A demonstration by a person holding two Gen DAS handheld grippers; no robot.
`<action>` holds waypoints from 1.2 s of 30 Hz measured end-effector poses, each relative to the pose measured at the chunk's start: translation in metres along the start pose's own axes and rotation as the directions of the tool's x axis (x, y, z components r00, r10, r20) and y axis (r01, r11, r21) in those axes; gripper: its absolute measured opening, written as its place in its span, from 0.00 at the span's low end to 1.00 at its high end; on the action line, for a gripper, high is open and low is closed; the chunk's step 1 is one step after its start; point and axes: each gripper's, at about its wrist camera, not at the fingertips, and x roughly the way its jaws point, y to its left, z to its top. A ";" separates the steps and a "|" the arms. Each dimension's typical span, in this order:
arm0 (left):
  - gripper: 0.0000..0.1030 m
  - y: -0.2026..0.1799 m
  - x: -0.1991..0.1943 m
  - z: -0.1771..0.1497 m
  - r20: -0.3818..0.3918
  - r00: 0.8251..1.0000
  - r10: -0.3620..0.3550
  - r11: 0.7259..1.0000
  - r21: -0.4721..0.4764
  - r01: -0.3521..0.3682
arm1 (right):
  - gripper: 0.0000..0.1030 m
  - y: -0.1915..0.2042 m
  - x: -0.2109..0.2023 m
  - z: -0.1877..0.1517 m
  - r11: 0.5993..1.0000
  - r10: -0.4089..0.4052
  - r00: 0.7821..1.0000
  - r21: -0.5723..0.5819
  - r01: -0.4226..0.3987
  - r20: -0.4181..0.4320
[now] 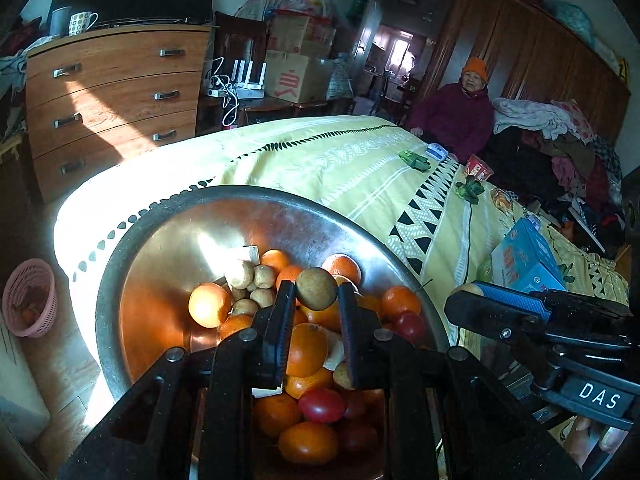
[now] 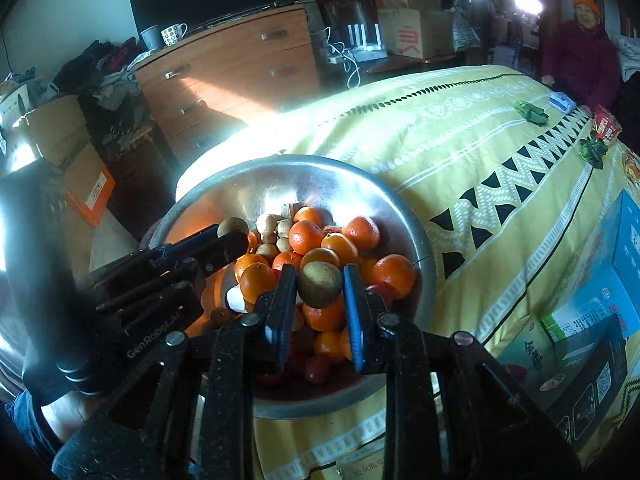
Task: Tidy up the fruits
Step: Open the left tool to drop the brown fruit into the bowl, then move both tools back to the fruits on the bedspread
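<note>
With both tools loaded: each one is clamped on a small brown round fruit above the metal bowl (image 1: 120, 248).
Left tool (image 1: 316, 292): closed on a brown fruit (image 1: 317, 289), held at the pad tips over the heap of fruit.
Right tool (image 2: 320, 284): closed on its own brown fruit (image 2: 320, 283), also hanging above the heap, just beside the left tool.
Bowl contents: oranges (image 2: 306, 236), more brown fruits (image 2: 267, 224) at the far side, and red fruits (image 1: 322, 404) at the near side, all mixed.
Bowl place: on a bed under a yellow patterned cover (image 1: 360, 168), near its edge.
Step in hand: by my reading, brown fruits are being lifted out to be sorted by kind.
Next move: carry both clear of the rim to a separate spot; no target container is evident, so I cannot say where.
Left view only: a pink basket (image 1: 30, 300) on the floor beside the bed, a possible destination.
Right view only: the hand (image 2: 52, 344) gripping the left tool's handle, and cardboard boxes (image 2: 60, 136) stacked at the left.
Both views: a seated person (image 1: 456, 116) past the bed's far end.
</note>
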 end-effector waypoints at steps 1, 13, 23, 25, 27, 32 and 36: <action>0.21 0.000 0.001 -0.001 0.000 1.000 0.002 1.000 -0.005 -0.002 | 0.24 0.001 0.001 0.001 1.000 -0.004 1.000 -0.002 0.004 -0.002; 0.70 0.004 -0.016 0.002 0.053 0.996 0.069 0.997 -0.035 -0.068 | 0.71 0.009 -0.012 0.004 0.993 -0.111 0.993 -0.032 0.112 0.039; 0.80 -0.041 -0.053 0.010 0.138 0.990 0.036 0.999 0.016 -0.039 | 0.71 0.004 -0.076 -0.008 0.970 -0.232 0.962 -0.041 0.240 0.142; 0.83 -0.057 -0.065 0.012 0.170 0.985 0.018 0.999 0.042 -0.025 | 0.72 0.000 -0.094 -0.014 0.964 -0.254 0.953 -0.031 0.263 0.165; 0.88 -0.075 -0.078 0.013 0.208 0.978 0.006 0.997 0.072 -0.022 | 0.74 -0.005 -0.114 -0.022 0.957 -0.282 0.940 -0.014 0.290 0.193; 1.00 -0.125 -0.116 0.009 0.329 0.942 -0.070 0.988 0.153 0.020 | 0.81 -0.019 -0.169 -0.055 0.931 -0.357 0.891 0.030 0.364 0.281; 1.00 -0.167 -0.139 -0.004 0.385 0.909 -0.163 0.970 0.230 0.077 | 1.00 -0.035 -0.212 -0.102 0.874 -0.480 0.808 0.102 0.476 0.343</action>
